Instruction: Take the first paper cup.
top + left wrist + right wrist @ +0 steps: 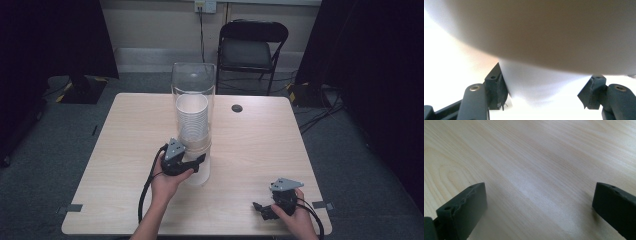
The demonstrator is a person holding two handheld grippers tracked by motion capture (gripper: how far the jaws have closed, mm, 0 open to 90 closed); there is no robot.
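High view: left gripper (199,161) is clamped on the lowest white paper cup (199,172) under the clear plastic dispenser tube (193,85); pulling out remains. Right gripper (261,208), jaws apart, idles well right of the tube.

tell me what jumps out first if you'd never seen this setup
A tall clear cylinder stands mid-table with a stack of white paper cups inside it. At its foot the left gripper is clamped on the lowest white cup, jaws on either side. The right gripper rests open near the wooden table's front right corner, nothing between its jaws.
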